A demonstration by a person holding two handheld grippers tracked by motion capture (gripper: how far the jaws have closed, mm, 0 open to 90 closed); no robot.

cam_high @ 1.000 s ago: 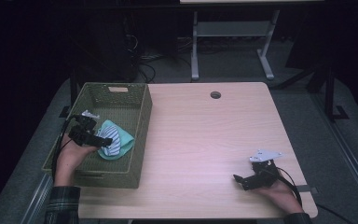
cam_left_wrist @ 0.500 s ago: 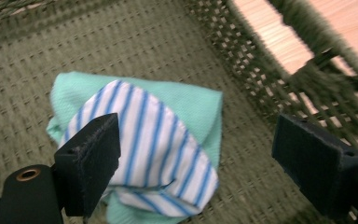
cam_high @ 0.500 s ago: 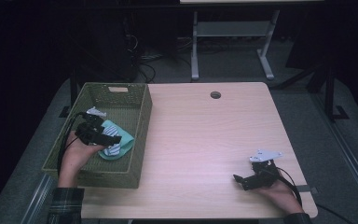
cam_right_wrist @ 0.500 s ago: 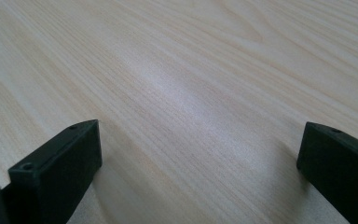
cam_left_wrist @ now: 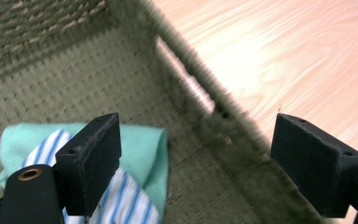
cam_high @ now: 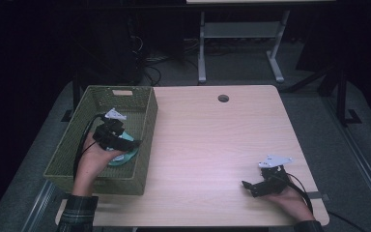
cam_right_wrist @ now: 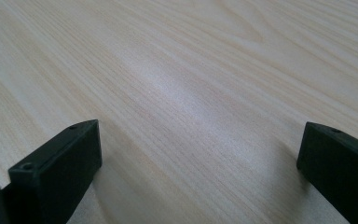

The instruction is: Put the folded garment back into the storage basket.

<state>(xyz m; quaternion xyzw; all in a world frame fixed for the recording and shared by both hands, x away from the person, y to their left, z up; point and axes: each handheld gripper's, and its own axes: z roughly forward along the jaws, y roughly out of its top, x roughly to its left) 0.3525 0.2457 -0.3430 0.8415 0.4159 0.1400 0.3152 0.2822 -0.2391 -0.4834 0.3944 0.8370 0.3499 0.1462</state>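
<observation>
Hovering inside basket [cam_high: 145, 126]: left claw [cam_left_wrist: 196, 154], released, above folded cloth [cam_left_wrist: 144, 149]. Right claw [cam_right_wrist: 198, 172] released, resting on bench [cam_high: 212, 145].

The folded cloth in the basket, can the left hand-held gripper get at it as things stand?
Probably yes. The left hand-held gripper is inside the green basket, jaws open, right above the mint and striped cloth, with nothing between them.

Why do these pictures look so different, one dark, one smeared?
High view: dark surroundings, lit table. Left gripper view: the basket wall is motion-smeared, while the cloth and left claw stay sharper. Right gripper view: soft glare on the wood, right claw dim.
</observation>
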